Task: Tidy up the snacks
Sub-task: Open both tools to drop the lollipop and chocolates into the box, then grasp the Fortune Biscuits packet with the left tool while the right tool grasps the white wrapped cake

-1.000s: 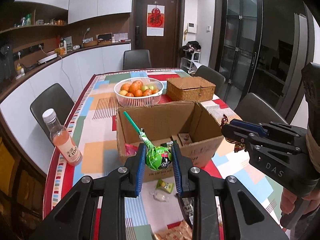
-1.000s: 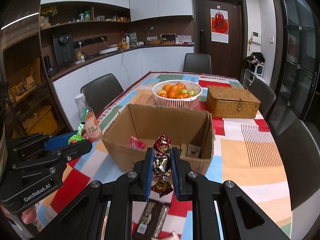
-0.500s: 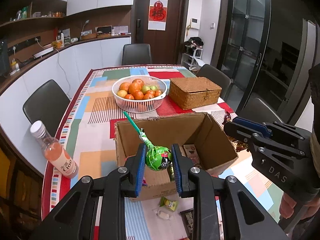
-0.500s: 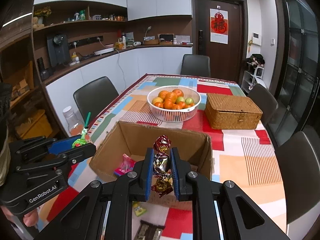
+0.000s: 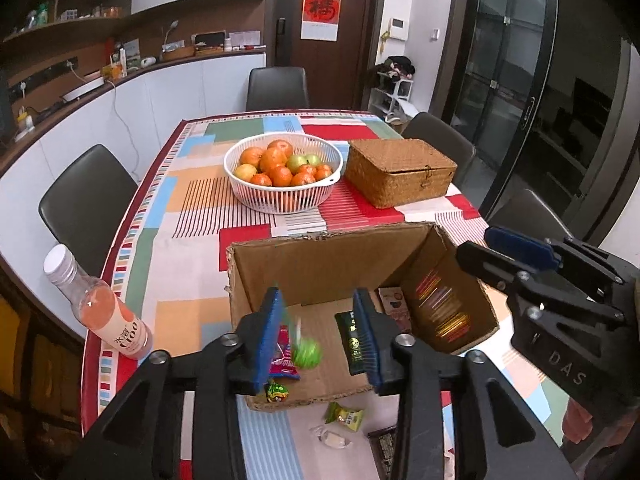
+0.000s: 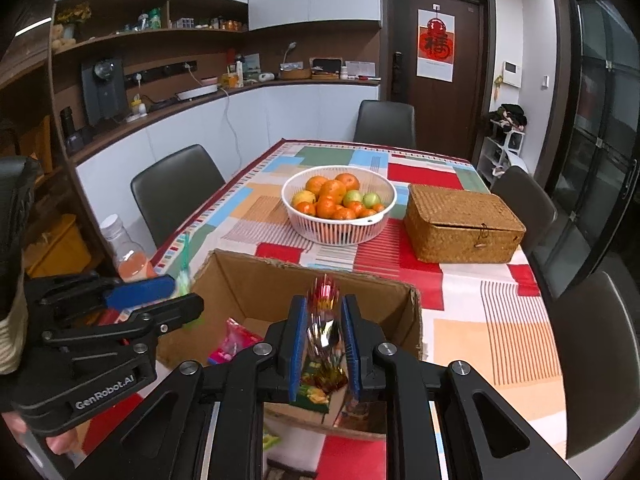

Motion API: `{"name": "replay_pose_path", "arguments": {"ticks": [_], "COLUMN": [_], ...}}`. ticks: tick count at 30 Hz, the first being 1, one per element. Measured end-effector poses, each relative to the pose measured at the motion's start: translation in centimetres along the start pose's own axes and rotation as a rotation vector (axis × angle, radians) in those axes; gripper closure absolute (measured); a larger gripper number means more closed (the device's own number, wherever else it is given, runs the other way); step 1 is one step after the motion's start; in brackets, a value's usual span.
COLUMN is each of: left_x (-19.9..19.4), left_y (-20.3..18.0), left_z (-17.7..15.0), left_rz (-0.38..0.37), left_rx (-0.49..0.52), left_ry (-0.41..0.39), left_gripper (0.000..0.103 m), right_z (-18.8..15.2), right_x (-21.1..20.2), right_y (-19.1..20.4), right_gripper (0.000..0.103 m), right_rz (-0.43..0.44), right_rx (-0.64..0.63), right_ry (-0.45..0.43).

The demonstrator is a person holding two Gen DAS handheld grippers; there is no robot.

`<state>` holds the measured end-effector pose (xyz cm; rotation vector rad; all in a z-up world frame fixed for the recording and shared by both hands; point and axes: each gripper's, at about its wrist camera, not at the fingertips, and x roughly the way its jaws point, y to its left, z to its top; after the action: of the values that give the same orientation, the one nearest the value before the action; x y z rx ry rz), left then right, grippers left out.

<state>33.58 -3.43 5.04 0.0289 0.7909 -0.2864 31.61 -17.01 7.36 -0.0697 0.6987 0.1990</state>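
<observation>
An open cardboard box (image 5: 320, 248) (image 6: 248, 276) stands on the table and holds several snack packets. My left gripper (image 5: 318, 336) is open above the box; a green lollipop (image 5: 306, 354), blurred, is dropping between its fingers into the box. My right gripper (image 6: 322, 338) hovers over the box's near edge with its pads slightly apart; a string of foil-wrapped candies (image 6: 324, 328), blurred, sits between them and seems to be slipping down. The left gripper shows at left in the right wrist view (image 6: 160, 300).
A white basket of oranges (image 5: 283, 174) and a wicker box (image 5: 400, 170) stand behind the cardboard box. A pink drink bottle (image 5: 100, 306) stands at the table's left edge. Loose candies (image 5: 344, 418) lie in front of the box. Chairs surround the table.
My left gripper has opened and let go of the green lollipop, which falls into the box. My right gripper has loosened on the foil candies, now blurred. Both moved over the box.
</observation>
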Motion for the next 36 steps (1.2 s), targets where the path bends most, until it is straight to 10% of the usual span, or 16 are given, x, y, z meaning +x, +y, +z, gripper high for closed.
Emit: {"name": "replay_pose_path", "arguments": {"ticks": [22, 36], "left_x": [-8.0, -5.9], "left_y": [-2.8, -3.7], "left_z": [-10.4, -17.6], "left_rz": [-0.005, -0.006], "left_rx": [0.082, 0.13], "left_ry": [-0.09, 0.082], "left_gripper": [0.043, 0.037], "right_z": [-8.8, -16.3], "right_x": [-7.4, -6.3], "right_y": [2.6, 2.2], "right_gripper": [0.046, 0.043], "right_rz": [0.011, 0.007], "right_rx": [-0.04, 0.024], "right_ry": [-0.04, 0.134]}}
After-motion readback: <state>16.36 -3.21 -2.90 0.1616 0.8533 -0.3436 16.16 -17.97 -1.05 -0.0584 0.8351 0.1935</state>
